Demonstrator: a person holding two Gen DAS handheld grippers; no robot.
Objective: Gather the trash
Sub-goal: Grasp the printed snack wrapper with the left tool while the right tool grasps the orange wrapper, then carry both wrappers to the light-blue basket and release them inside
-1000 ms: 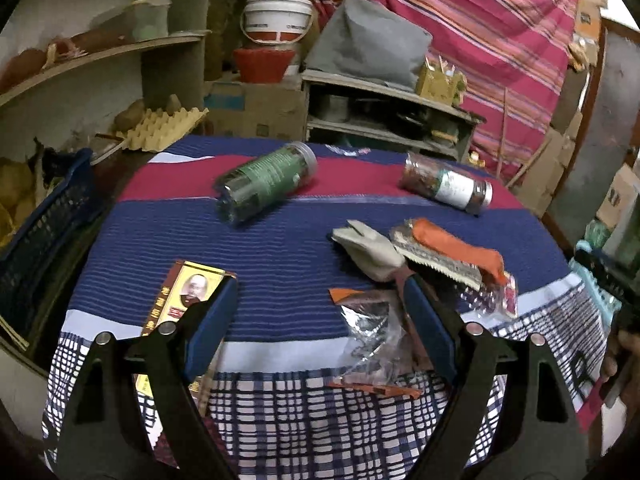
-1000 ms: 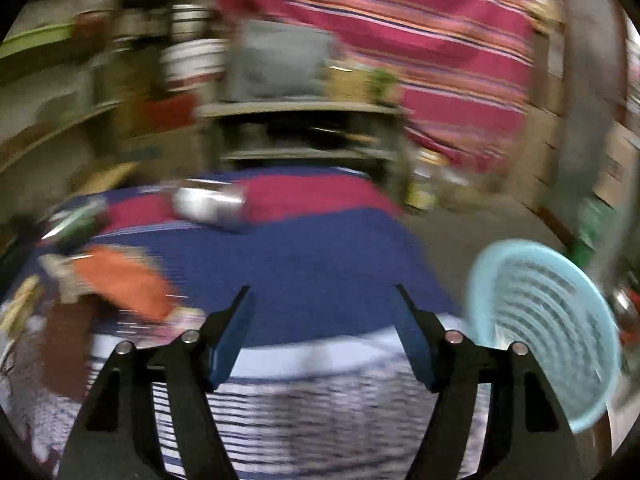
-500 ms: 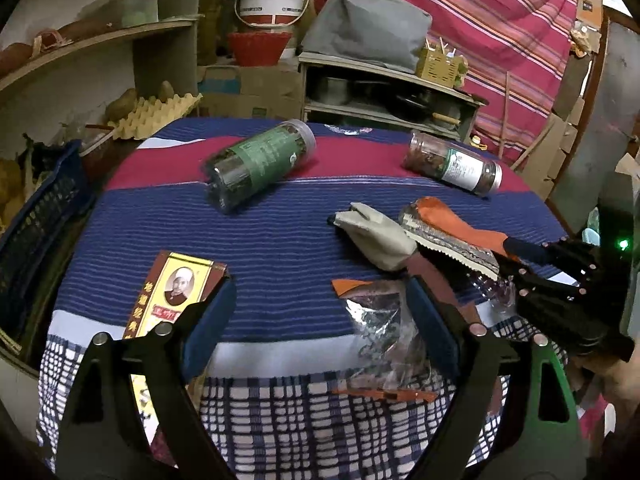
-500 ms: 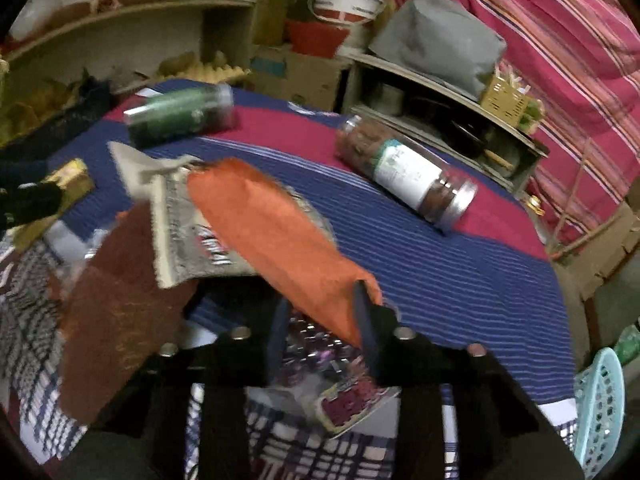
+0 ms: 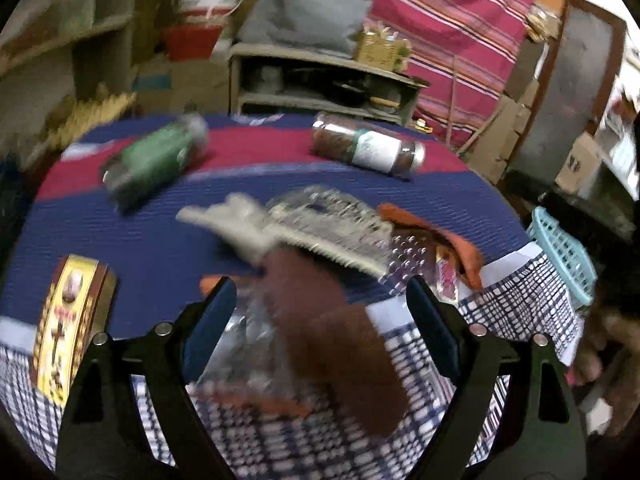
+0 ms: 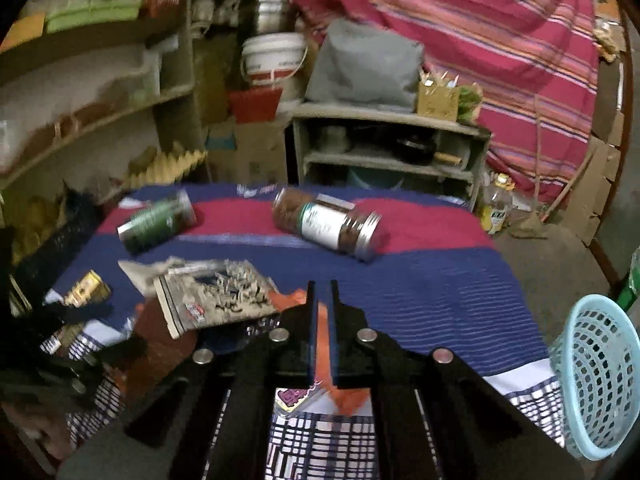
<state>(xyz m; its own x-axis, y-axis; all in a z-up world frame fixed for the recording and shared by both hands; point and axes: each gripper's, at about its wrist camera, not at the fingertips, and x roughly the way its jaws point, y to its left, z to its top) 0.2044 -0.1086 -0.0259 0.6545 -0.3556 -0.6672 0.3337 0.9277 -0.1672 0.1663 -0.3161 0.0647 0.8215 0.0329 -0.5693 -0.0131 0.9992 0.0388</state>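
Right gripper (image 6: pixel 321 300) clenched on orange wrapper (image 6: pixel 322 344); blue basket (image 6: pixel 596 376) lay to its right, off the surface edge. Left gripper (image 5: pixel 320 304) released, over brown wrapper (image 5: pixel 320 320).

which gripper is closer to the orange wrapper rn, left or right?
Right. The right gripper is shut on the orange wrapper, pinched between its fingers. The left gripper is open over the clear and brown wrappers, with the orange one off to its right.
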